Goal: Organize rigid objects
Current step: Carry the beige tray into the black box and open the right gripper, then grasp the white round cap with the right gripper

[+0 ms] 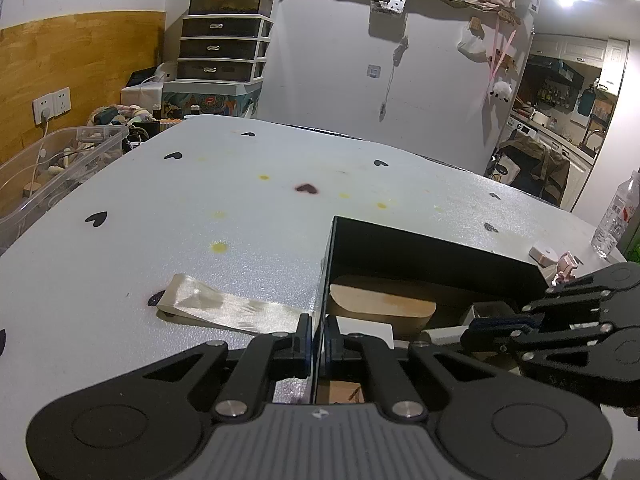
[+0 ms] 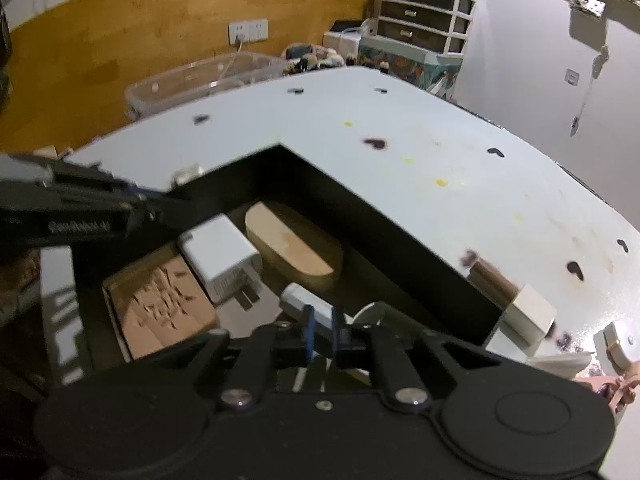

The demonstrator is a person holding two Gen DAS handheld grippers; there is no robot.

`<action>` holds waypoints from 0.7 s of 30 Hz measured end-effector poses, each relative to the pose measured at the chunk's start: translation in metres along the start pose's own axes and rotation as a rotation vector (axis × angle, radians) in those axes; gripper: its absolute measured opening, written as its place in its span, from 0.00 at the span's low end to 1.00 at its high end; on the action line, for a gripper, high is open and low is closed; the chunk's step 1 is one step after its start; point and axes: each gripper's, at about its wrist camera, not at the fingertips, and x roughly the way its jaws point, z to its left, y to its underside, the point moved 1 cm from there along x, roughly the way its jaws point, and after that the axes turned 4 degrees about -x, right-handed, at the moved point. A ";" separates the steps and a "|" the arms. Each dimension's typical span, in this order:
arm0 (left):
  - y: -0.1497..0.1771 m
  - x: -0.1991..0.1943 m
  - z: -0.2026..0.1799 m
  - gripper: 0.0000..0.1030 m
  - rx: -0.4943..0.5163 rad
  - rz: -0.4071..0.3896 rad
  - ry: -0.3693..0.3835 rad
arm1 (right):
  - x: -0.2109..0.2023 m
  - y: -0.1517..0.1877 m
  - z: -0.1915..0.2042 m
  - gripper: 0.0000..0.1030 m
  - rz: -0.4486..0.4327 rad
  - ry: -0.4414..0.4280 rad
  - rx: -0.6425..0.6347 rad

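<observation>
A black open box (image 1: 420, 248) (image 2: 384, 216) sits on the white table. My left gripper (image 1: 318, 344) is shut on the box's left wall. Inside the box lie a rounded wooden block (image 2: 294, 246) (image 1: 380, 300), a white charger plug (image 2: 220, 258) and a carved brown wooden tile (image 2: 160, 304). My right gripper (image 2: 322, 334) is shut on a small white object (image 2: 304, 300) held just inside the box; it shows at the right of the left wrist view (image 1: 476, 332).
A folded cream ribbon (image 1: 224, 306) lies left of the box. A brown-and-cream block (image 2: 512, 300), a small pink item (image 1: 566, 266), a round pale item (image 1: 542, 254) and a water bottle (image 1: 618, 216) stand to its right. A clear bin (image 1: 48, 172) sits beyond the table's left edge.
</observation>
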 end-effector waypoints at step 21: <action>0.001 0.000 0.001 0.05 0.002 0.000 -0.006 | -0.071 0.028 -0.028 0.84 -0.164 0.075 0.183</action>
